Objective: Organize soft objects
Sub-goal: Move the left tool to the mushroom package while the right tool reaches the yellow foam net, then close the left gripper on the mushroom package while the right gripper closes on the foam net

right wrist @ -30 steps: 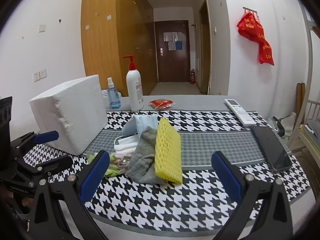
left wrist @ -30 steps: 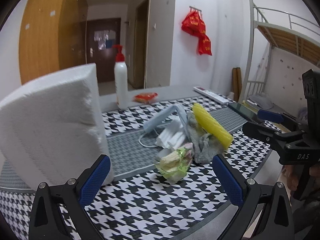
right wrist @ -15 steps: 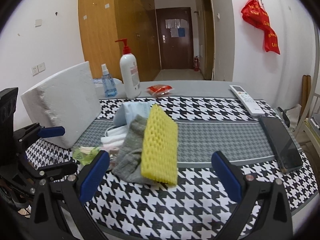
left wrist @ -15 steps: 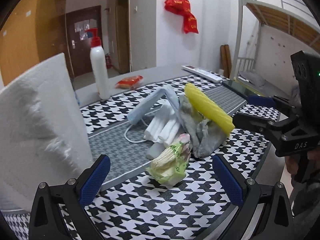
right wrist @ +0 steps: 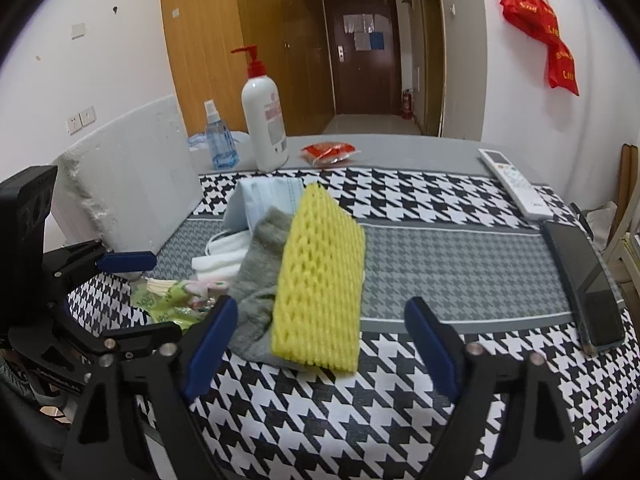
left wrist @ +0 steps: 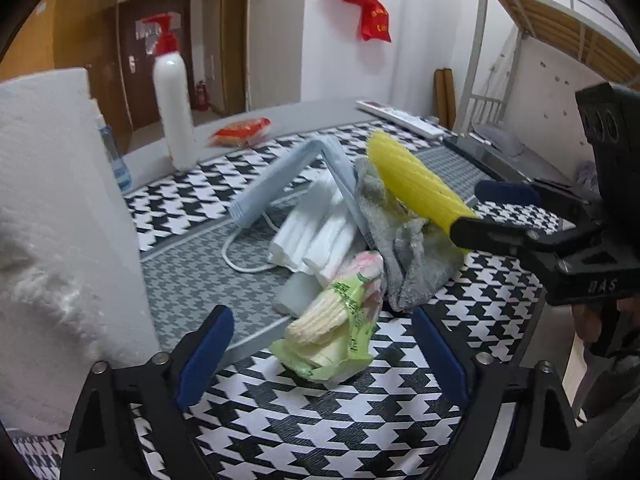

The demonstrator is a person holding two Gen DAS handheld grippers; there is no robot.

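Your left gripper (left wrist: 322, 344) is unclenched and narrowing, with the green plastic packet of pale sticks (left wrist: 334, 330) low in centre frame between its blue pads, untouched. Your right gripper (right wrist: 320, 340) is likewise loose and narrowing around the yellow foam mesh sleeve (right wrist: 320, 280), which leans on a grey sock (right wrist: 256, 280) mid-frame, on the houndstooth tablecloth (right wrist: 400, 400).

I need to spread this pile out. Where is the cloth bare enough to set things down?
Bare: the stretch between the yellow foam net and the phone, and the near edge before the pile. Crowded: between the foam block and grey sock.
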